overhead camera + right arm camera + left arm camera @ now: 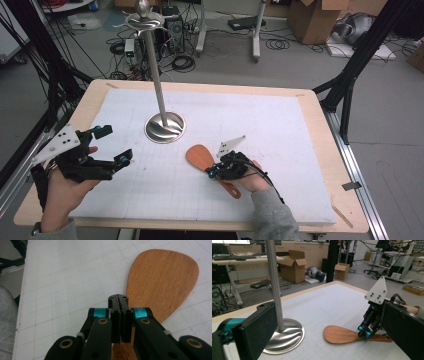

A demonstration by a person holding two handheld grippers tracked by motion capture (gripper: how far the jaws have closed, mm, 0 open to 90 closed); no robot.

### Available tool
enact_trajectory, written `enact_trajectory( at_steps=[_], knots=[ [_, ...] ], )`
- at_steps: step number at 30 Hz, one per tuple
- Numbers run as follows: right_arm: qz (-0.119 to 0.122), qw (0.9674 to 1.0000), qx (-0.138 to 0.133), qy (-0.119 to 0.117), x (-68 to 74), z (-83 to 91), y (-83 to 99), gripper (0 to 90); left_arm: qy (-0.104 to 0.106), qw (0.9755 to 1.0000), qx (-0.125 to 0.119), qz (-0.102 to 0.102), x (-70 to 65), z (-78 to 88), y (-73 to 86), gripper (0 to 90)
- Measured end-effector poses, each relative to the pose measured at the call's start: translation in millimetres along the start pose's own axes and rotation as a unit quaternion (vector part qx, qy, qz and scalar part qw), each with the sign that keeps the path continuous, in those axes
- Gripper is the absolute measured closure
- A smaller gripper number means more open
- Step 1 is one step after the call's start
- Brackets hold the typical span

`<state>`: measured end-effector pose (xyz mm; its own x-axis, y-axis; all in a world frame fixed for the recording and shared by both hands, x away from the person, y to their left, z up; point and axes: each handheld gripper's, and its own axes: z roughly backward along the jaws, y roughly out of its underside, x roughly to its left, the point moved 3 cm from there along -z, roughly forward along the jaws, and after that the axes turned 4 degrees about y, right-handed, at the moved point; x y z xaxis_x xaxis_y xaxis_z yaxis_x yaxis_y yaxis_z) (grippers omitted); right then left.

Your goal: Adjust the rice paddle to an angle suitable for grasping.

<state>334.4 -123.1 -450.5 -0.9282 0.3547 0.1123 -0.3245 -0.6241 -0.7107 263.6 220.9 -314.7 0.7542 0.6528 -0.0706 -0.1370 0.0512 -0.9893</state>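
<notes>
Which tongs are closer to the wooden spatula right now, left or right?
Right. The right tongs sit directly over the wooden spatula, jaws together above its handle. The left tongs hover open off to its left, apart from it, beside the metal stand.

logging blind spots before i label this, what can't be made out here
- Spatula handle: high view, covered by the right tool and hand.
- Whether the shut right tool pinches the spatula: right gripper view, jaws block the contact.
- Stand top: left gripper view, pole cut by the upper edge.
- Handle stamp: right gripper view, too small.
</notes>
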Motion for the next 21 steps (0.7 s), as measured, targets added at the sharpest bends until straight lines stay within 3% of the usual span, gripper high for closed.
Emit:
enact_trajectory(
  at_steps=[8,12,21],
  knots=[
    [0.007,0.9998,0.018,-0.011,2.2,-2.6,2.3,88.9,-0.002,1.0000,-0.001,-0.001,1.3,0.3,0.3,1.8],
    [0.005,0.9992,0.039,-0.006,0.6,-5.0,5.8,89.0,-0.003,1.0000,-0.001,-0.001,1.4,0.5,0.4,1.8],
    [-0.012,0.9991,0.039,0.001,-5.6,-0.4,9.7,89.0,-0.005,1.0000,0.002,0.002,2.8,0.1,2.0,1.8]
  ],
)
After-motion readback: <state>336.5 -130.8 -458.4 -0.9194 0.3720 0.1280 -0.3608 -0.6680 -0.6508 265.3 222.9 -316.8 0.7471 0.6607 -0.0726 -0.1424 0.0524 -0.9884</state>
